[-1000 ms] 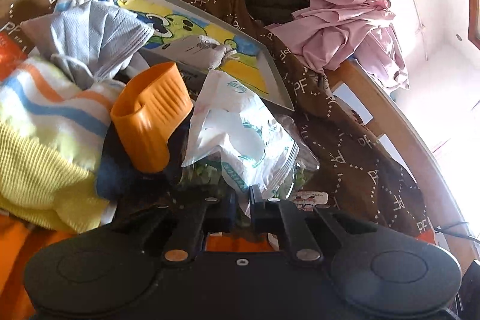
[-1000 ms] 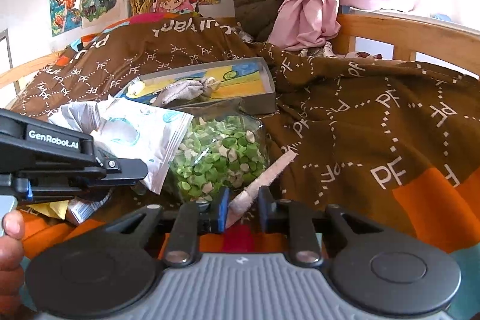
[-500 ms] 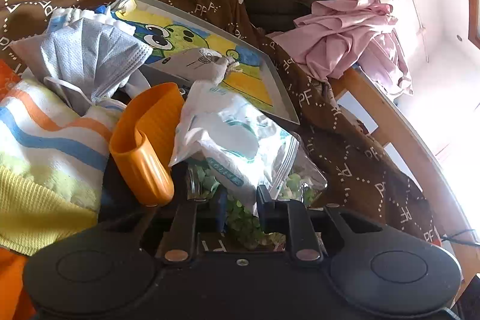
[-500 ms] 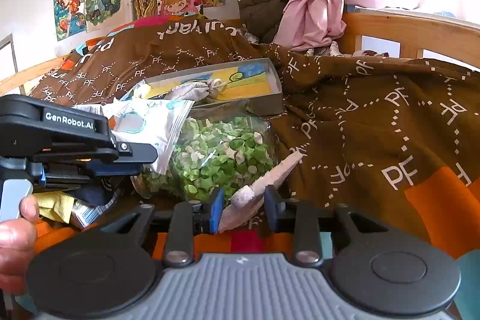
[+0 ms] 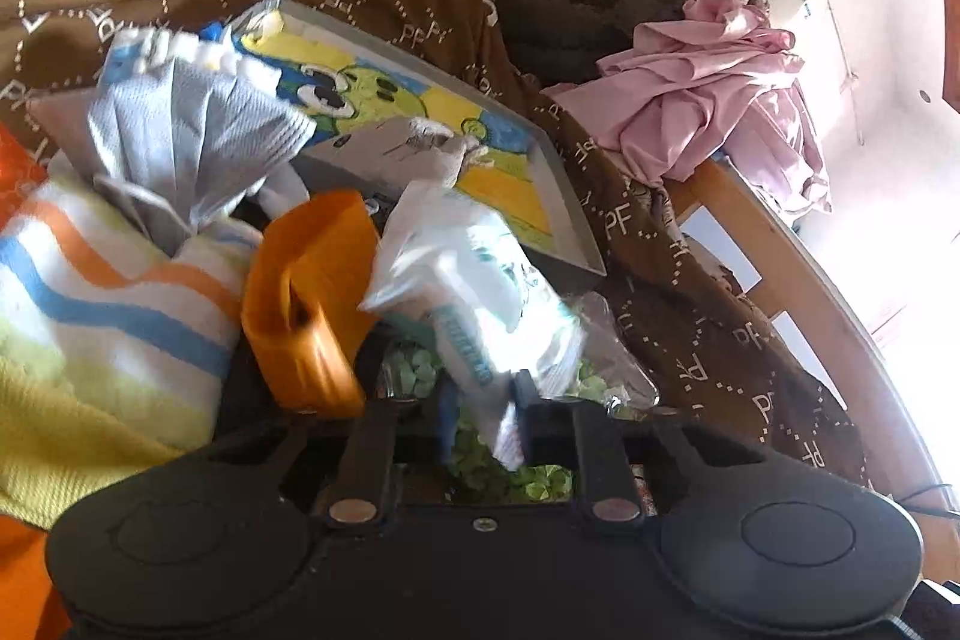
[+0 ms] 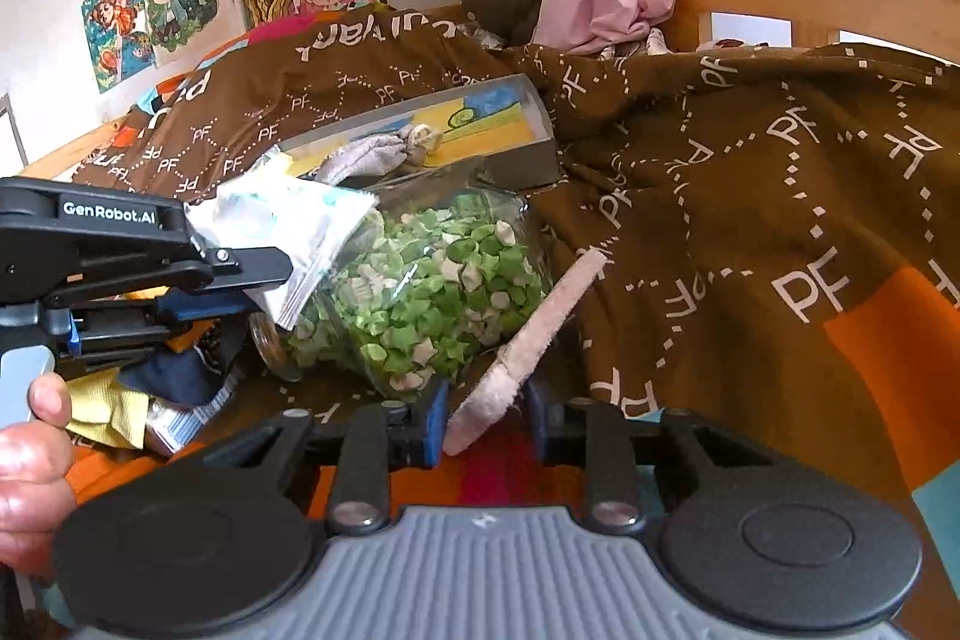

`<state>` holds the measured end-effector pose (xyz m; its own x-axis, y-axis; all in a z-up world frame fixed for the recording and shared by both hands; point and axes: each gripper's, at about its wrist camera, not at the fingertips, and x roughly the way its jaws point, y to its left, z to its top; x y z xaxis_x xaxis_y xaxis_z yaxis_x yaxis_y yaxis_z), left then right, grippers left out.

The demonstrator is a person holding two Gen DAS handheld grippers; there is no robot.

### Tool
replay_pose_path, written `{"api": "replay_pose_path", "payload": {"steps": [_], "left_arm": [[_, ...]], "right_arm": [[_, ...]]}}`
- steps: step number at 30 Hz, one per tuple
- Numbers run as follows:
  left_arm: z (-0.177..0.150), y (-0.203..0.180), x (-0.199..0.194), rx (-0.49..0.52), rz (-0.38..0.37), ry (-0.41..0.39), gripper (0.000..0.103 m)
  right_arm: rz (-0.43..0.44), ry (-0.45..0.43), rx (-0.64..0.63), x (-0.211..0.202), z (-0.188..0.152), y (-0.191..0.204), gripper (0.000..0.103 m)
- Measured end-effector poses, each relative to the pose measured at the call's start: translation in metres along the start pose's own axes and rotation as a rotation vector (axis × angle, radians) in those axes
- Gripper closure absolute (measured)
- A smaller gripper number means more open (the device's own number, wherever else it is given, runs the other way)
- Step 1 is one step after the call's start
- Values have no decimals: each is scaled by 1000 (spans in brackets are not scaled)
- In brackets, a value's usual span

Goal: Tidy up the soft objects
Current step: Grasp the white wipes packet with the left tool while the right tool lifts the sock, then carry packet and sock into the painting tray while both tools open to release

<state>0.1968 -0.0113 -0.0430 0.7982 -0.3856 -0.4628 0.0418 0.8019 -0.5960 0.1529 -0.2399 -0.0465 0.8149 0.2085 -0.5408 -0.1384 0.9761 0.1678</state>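
The left gripper (image 5: 483, 418) was closed on the lower edge of a white plastic pouch with teal print (image 5: 474, 292), which stood up between its 2 fingers above a clear glass jar filled with green and white folded paper stars (image 6: 432, 286). In the right wrist view, the same pouch draped over the jar's upper side. The right gripper (image 6: 486, 415) had its jaws set fairly narrow around the near end of a pale pink fabric strap (image 6: 528, 340); the strap touched the blue left pad, but I could not tell whether the right pad pressed it, so the hold was uncertain.

The shallow grey box with the yellow and blue cartoon lining (image 5: 564, 214) lay just beyond the jar on the brown patterned blanket (image 6: 750, 196), with a grey sock (image 6: 372, 157) already inside it.

The risks, as I judged them:
- The pouch was pinched only at 1 thin edge. It looked slick and floppy, so a quick swing toward the box could pull it free.
- The jar lay on its side on soft bedding. A knock from either gripper or a dragged pouch could roll it.
- The strap could slip out if the right jaws were not fully on it.
- An orange silicone cup (image 5: 306, 304) and a striped towel (image 5: 102, 292) crowded the left side and could snag.
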Motion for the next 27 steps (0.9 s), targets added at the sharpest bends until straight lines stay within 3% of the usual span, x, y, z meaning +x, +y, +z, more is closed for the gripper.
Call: {"api": "replay_pose_path", "payload": {"steps": [14,21,27], "left_arm": [[-6,-24,-22,193,-25,-35,96],[-7,-32,-35,278,-48,-46,96],[19,-31,-45,324,-39,-63,96]], "right_arm": [[-34,-64,-43,-25,3,7,85],[-21,-182,-78,-50,8,14,89],[41,-277,-147,-58,27,30,89]]}}
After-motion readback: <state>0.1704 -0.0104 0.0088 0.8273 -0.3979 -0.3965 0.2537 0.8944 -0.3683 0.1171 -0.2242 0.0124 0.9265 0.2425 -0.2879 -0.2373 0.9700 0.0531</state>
